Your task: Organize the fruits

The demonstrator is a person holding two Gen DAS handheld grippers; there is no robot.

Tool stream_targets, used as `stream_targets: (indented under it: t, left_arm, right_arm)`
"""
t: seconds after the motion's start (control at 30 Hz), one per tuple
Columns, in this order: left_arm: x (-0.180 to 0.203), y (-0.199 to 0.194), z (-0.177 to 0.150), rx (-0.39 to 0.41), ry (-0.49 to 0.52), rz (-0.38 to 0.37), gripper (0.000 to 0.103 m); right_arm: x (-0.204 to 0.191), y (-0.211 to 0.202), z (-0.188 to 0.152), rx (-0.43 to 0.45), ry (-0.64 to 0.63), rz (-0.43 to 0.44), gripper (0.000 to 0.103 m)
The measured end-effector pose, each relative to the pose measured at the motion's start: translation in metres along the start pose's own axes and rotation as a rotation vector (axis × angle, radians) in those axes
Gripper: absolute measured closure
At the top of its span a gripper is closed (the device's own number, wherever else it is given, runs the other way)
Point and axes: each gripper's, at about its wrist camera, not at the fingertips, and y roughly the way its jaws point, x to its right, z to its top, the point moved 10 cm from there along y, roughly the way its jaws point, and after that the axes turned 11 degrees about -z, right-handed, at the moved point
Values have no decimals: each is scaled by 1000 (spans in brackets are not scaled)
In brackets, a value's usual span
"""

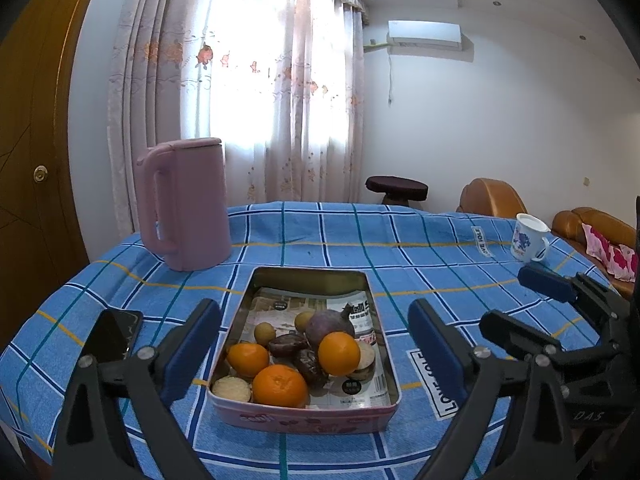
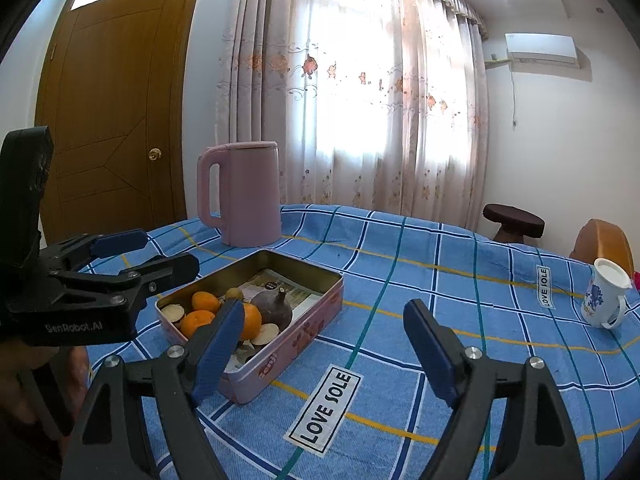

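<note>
A pink metal tin (image 1: 304, 420) (image 2: 280, 360) sits on the blue checked tablecloth. It holds three oranges (image 1: 280, 386) (image 2: 196, 322), a large purple fruit (image 1: 330, 326) (image 2: 272, 310), dark passion fruits (image 1: 286, 346), small yellow-green fruits (image 1: 265, 333) and pale round slices (image 1: 232, 390). My left gripper (image 1: 314, 350) is open and empty, its fingers either side of the tin's near end. My right gripper (image 2: 324, 350) is open and empty, to the right of the tin. It also shows in the left wrist view (image 1: 516, 304), and the left gripper shows in the right wrist view (image 2: 156, 254).
A pink kettle (image 1: 186, 204) (image 2: 242, 194) stands behind the tin. A white mug with blue print (image 1: 528, 238) (image 2: 604, 294) stands at the far right. A black phone (image 1: 112, 336) lies left of the tin. A stool (image 1: 396, 188) and sofa (image 1: 592, 232) lie beyond the table.
</note>
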Motion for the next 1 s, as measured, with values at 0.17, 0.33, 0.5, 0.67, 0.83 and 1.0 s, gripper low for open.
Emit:
stream_targets:
  t: [0.17,0.33,0.5,0.67,0.83,1.0]
  left_arm:
    - [2,-1,0,3,4,3,2]
    - [2,-4,3,14,0,9,0]
    - [6,-12,11,45,3,7,0]
    - [12,-15,16,58,-3,-18,0]
    - [14,-14,18,60,4,1,0]
    - [16,-11,16,47,8,0,0]
  right_arm:
    - [3,-1,1,6,4,-6,20]
    - [7,-3,3,15,3,-21,20]
    - [14,-4,4,21,-9,-52,20]
    - [22,-6,5,25,-1,-64,20]
    - [25,-6,2,21,-3,-68,20]
    - [26,-4,-3,10,-4,-72,20]
